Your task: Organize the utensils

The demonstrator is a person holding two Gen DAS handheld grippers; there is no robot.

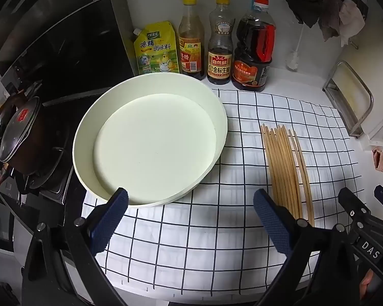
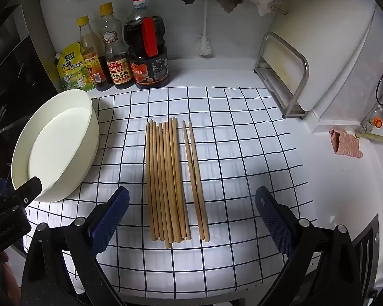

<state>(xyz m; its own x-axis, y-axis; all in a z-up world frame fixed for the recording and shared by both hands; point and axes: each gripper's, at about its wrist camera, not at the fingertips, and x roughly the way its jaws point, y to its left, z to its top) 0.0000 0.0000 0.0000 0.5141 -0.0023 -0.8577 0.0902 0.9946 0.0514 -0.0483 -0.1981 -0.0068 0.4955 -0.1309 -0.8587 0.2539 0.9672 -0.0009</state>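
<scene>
Across the left wrist view, our left gripper [image 1: 190, 219] gapes wide and empty before the cream round tray [image 1: 150, 140]; sauce bottles [image 1: 218, 40] line the upper wall, a lidded pot [image 1: 18, 132] sits far left.

From the right wrist view, our right gripper [image 2: 191, 219] spreads empty around the wooden chopsticks [image 2: 166, 178] on the checked cloth [image 2: 242, 153]; a metal rack [image 2: 283, 76] stands upper right.

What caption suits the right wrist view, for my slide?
Open right hand-held gripper above wooden chopsticks on checked cloth.

Each gripper [image 1: 190, 219] [image 2: 191, 219] is built of black arms, silver screws and blue ribbed pads [image 2: 109, 219]; "DAS" is printed on one.
</scene>
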